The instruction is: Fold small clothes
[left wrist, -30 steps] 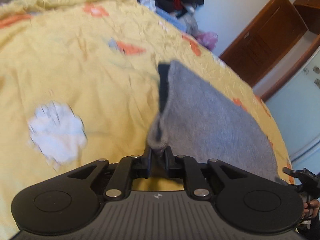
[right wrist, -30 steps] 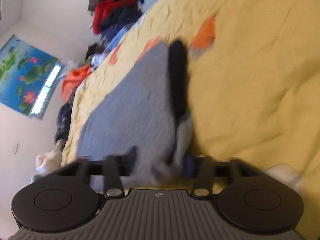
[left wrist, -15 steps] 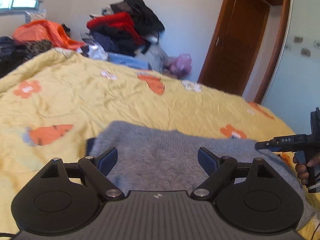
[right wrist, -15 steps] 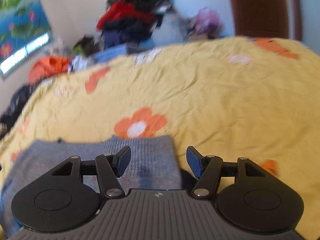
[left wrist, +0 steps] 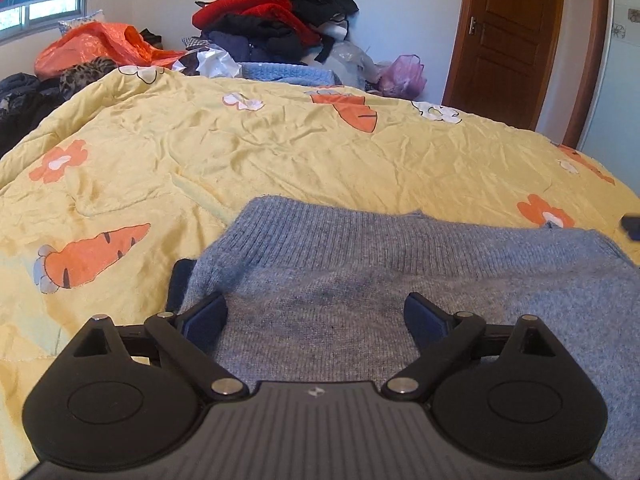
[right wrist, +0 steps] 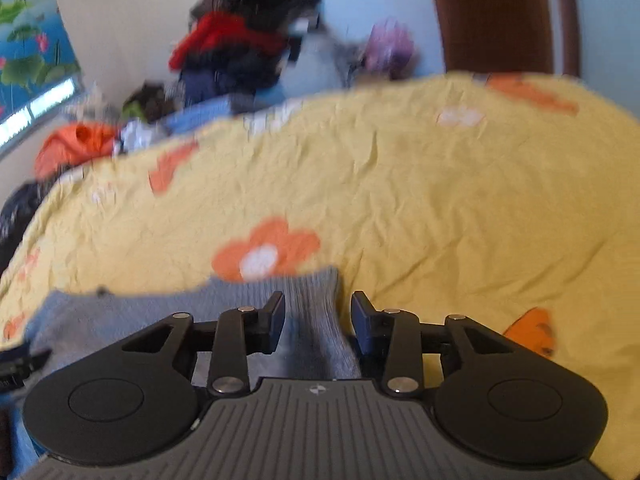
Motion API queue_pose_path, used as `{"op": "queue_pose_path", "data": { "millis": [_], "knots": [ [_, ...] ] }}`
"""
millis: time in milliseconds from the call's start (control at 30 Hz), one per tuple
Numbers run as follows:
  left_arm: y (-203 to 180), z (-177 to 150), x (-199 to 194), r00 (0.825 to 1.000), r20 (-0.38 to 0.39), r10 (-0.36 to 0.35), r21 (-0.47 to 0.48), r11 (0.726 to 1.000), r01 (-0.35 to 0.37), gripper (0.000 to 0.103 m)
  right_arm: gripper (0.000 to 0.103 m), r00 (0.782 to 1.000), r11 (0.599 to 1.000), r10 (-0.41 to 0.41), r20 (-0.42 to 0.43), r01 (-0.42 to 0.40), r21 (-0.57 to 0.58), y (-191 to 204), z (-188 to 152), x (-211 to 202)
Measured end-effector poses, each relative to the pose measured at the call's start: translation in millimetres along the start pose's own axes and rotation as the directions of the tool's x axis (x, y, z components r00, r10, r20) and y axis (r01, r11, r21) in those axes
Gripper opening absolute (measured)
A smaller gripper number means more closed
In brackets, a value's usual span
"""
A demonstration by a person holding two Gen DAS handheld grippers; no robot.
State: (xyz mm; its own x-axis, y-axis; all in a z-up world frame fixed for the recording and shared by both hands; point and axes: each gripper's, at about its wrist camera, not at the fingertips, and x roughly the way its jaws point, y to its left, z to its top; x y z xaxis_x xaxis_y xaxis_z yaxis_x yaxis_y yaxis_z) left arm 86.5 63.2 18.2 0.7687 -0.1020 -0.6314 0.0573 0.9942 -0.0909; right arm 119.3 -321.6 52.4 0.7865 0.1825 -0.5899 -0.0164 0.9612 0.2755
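Observation:
A grey knit sweater (left wrist: 360,272) lies flat on the yellow bedspread (left wrist: 280,160), its ribbed edge facing away. A dark layer (left wrist: 178,284) pokes out at its left edge. My left gripper (left wrist: 316,316) is wide open and empty, its jaws apart just above the sweater's left part. In the right wrist view the sweater's right ribbed corner (right wrist: 312,300) lies between the jaws of my right gripper (right wrist: 318,312), which is open and grips nothing. This view is motion-blurred.
A heap of red, black and blue clothes (left wrist: 272,20) is piled at the far end of the bed, with an orange bag (left wrist: 96,46) to its left. A brown wooden door (left wrist: 508,36) stands at the back right. The bedspread shows carrot and flower prints.
One second ago both grippers were shut on the sweater's edge, holding it up. They have let go and opened, and the sweater now lies flat on the bed.

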Motion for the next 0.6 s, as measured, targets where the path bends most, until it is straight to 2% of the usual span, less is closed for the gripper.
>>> {"op": "queue_pose_path", "data": {
  "millis": [67,133,167,233,333,400,533,600],
  "knots": [
    [0,0,1,1.0,-0.001,0.001,0.002,1.0,-0.001,0.098,0.051,0.995,0.998,0.054,0.081,-0.055,0.015,11,0,-28],
    [-1,1,1,1.0,-0.003,0.007,0.008,1.0,-0.007,0.099,0.079,0.988,0.992,0.127,0.09,-0.127,-0.005,29,-4,-40],
    [-2,1,1,1.0,-0.004,0.008,0.011,1.0,-0.008,0.099,0.082,0.987,0.989,0.147,0.071,-0.145,-0.038,39,-9,-38],
    [-2,1,1,1.0,-0.004,0.008,0.01,1.0,-0.007,0.099,0.079,0.99,0.982,0.138,0.024,-0.133,-0.138,58,-22,-26],
    [-2,1,1,1.0,-0.003,0.008,0.009,1.0,-0.008,0.099,0.079,0.998,0.969,0.039,-0.042,-0.048,-0.24,68,-45,5],
    [-2,1,1,1.0,-0.003,0.006,0.009,1.0,-0.006,0.099,0.086,1.0,0.954,0.002,-0.028,-0.01,-0.299,64,-60,17],
    [-2,1,1,1.0,-0.002,-0.002,0.005,1.0,0.002,0.1,0.086,0.999,0.976,0.05,-0.019,-0.052,-0.21,44,-51,11],
    [-1,1,1,1.0,0.0,-0.01,0.001,1.0,0.01,0.101,0.086,0.999,0.973,0.028,-0.017,-0.032,-0.228,43,-52,9]
  ]
}}
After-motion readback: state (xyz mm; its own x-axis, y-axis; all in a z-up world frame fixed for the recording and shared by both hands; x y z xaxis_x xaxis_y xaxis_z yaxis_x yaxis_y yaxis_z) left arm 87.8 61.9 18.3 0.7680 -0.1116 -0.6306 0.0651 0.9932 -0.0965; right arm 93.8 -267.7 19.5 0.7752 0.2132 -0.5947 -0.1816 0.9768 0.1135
